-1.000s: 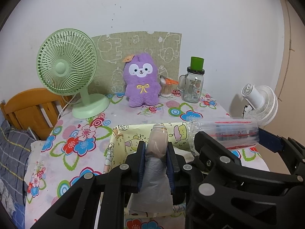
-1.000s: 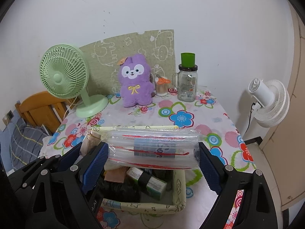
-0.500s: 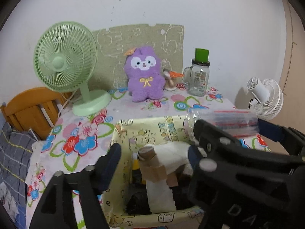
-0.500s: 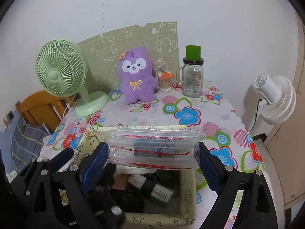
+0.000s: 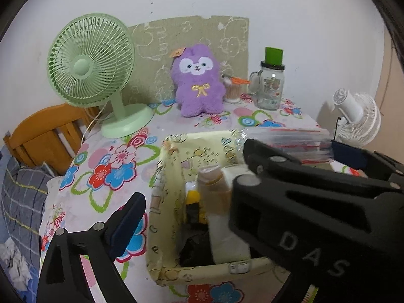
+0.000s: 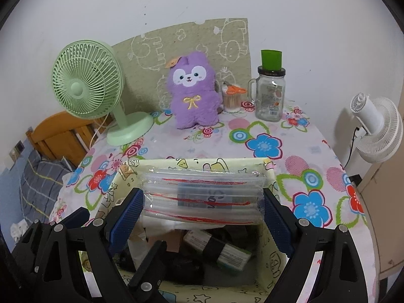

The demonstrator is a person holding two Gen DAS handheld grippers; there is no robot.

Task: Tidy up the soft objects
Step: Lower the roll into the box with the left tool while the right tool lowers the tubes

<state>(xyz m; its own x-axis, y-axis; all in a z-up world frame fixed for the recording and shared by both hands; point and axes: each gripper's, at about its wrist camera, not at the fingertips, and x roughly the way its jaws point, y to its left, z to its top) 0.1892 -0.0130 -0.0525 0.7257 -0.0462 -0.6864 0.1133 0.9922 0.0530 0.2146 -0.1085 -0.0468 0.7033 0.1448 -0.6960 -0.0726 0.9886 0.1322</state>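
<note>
Left gripper [image 5: 192, 212] hangs spread wide and empty above the yellow fabric bin [image 6: 271, 257], clear of the soft rolls inside. Right gripper [image 6: 202, 209] pinches a clear plastic packet [image 6: 202, 194] crosswise over the bin, probably lined up for dropping. Beyond, on the floral tablecloth [image 6: 265, 144]: green fan [image 6: 87, 89], purple plush [image 6: 193, 93], glass jar [image 6: 270, 96].

Fans: two, a green desk fan [image 6: 87, 80] on the table [image 6: 265, 131] and a white fan [image 6: 376, 128] off its right edge
Plush toys: one, purple [image 6: 193, 93]
Glass jars: one, green-capped [image 6: 270, 93]
Cups of sticks: one [image 6: 231, 99]
Fabric bins: one, yellow [image 6: 271, 257]
Clear packets: one [image 6: 202, 195]
Claws: two, left [image 5: 192, 217] and right [image 6: 202, 214]
Wooden chairs: one [image 6: 63, 133]
</note>
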